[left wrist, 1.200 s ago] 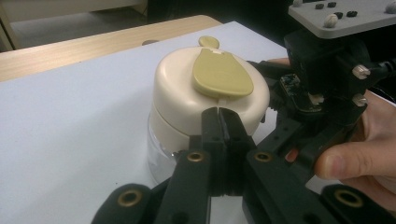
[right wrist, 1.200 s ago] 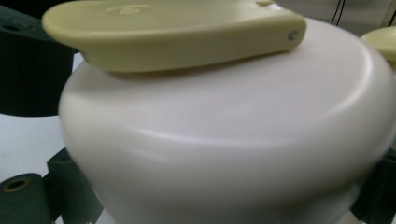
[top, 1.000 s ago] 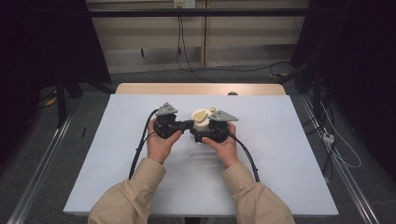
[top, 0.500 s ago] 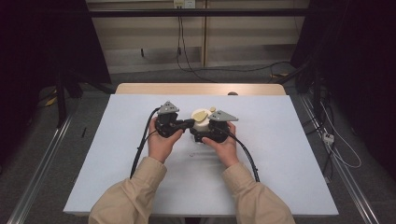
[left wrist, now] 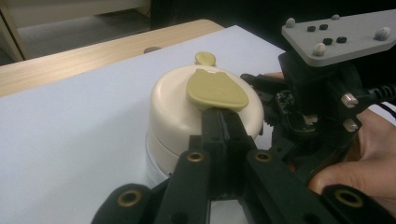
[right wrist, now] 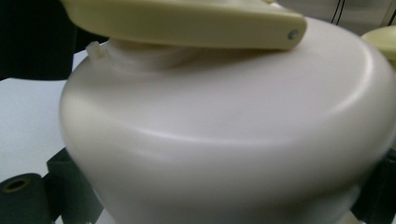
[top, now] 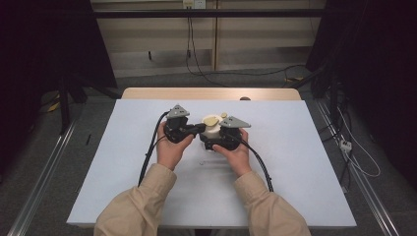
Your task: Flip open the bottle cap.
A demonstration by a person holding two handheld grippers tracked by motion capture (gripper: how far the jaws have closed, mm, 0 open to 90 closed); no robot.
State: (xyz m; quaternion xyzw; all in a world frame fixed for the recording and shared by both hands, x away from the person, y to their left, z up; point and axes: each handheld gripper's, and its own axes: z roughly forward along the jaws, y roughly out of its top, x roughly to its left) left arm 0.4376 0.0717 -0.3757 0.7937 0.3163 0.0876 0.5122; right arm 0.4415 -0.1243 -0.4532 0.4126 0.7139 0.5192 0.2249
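Note:
A cream round container [top: 211,131] stands on the white table [top: 295,162], with an olive flap lid [left wrist: 216,88] on top. In the left gripper view, my left gripper [left wrist: 222,122] is shut on the near edge of that flap. The right gripper [top: 214,139] is closed around the container's body [right wrist: 224,140], which bulges between its jaws in the right gripper view. A small olive round cap [left wrist: 205,58] lies on the table just beyond the container. Both hands hold the grippers close together near the table's middle.
A wooden strip [top: 211,93] runs along the table's far edge. Black cables [top: 150,157] trail from both grippers toward the person. Floor cables and dark stands surround the table.

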